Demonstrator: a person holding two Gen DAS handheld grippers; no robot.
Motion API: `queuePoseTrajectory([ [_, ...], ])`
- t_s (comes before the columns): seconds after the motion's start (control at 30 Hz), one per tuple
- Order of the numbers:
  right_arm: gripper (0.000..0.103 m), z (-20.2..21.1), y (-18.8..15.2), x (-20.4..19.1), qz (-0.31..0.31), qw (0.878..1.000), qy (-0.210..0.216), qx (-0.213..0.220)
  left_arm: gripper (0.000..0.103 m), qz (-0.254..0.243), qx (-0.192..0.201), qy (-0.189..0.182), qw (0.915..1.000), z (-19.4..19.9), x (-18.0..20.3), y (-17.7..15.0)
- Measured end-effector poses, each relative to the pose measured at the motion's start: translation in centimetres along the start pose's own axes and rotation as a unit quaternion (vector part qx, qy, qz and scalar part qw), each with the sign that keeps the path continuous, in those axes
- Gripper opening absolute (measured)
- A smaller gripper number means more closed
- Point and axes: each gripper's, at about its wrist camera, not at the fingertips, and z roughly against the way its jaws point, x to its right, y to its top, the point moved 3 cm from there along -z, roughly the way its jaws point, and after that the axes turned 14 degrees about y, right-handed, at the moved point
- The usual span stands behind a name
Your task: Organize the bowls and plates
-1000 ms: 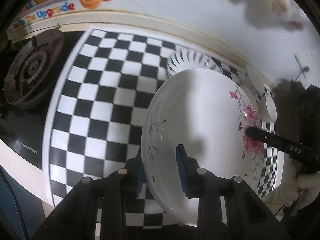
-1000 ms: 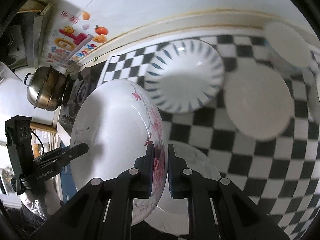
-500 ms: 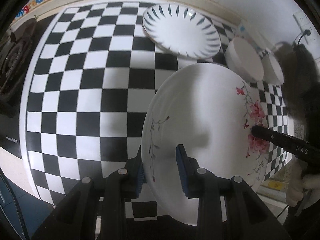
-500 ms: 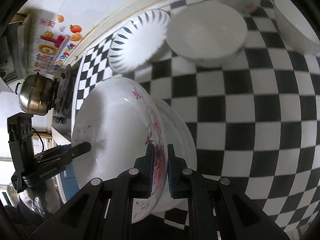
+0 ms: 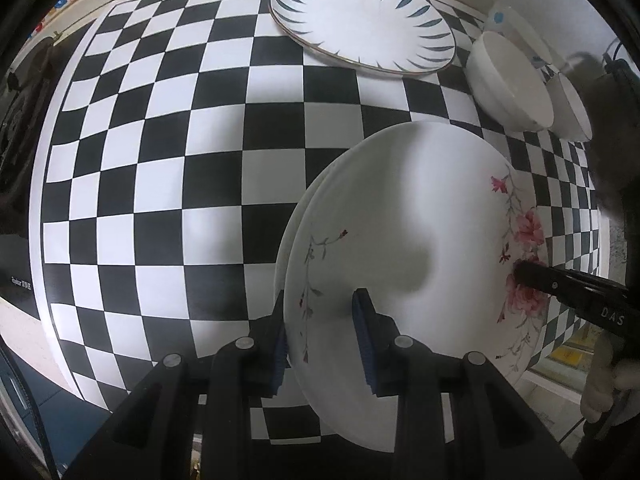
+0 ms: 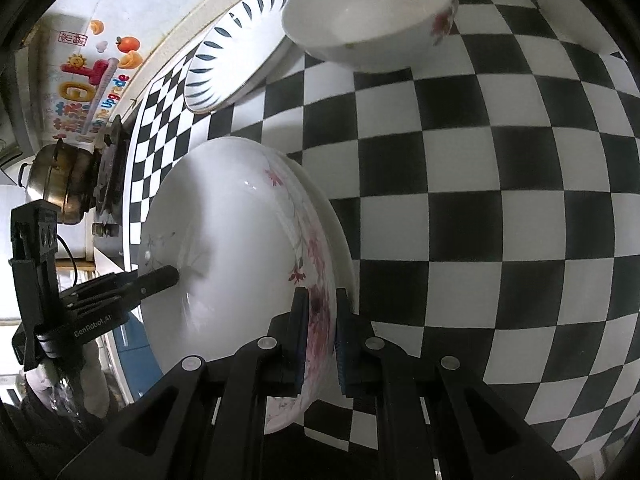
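Note:
A white plate with pink flowers [image 5: 420, 240] [image 6: 224, 248] is held at opposite rims by both grippers, just above a second white plate whose rim [image 5: 282, 256] [image 6: 344, 248] shows beneath it. My left gripper [image 5: 320, 320] is shut on the near rim. My right gripper [image 6: 319, 328] is shut on the flowered rim; its finger [image 5: 560, 284] shows in the left wrist view. A blue-leaf plate [image 5: 360, 24] [image 6: 232, 48] lies at the back. White bowls [image 5: 508, 80] [image 6: 368, 12] stand near it.
The counter has a black and white checkered cover [image 5: 160, 160] [image 6: 500, 200]. A gas stove [image 6: 108, 168] with a steel pot [image 6: 60, 184] stands at the left end. A wall with fruit stickers [image 6: 92, 80] runs behind. The counter's front edge [image 5: 24, 320] is close.
Both grippers have carried the flowered plate lower toward the counter, over the second white plate. The bowls and the blue-leaf plate now show closer.

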Motion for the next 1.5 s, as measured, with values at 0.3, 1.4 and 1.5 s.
queuePoseTrajectory([
  [0.3, 0.013, -0.1, 0.4, 0.0, -0.009, 1.000, -0.002, -0.005, 0.028, -0.004, -0.020, 0.000, 0.9998, -0.3, -0.2, 0.5],
  [1.4, 0.013, 0.4, 0.2, -0.4, -0.005, 0.999, -0.043, -0.032, 0.028, -0.046, -0.044, 0.042, 0.9971, -1.6, 1.9, -0.8],
  [1.5, 0.017, 0.2, 0.2, -0.6, -0.005, 0.998, -0.053, -0.033, 0.028, -0.039, -0.038, 0.044, 0.9976, -1.4, 2.5, -1.4],
])
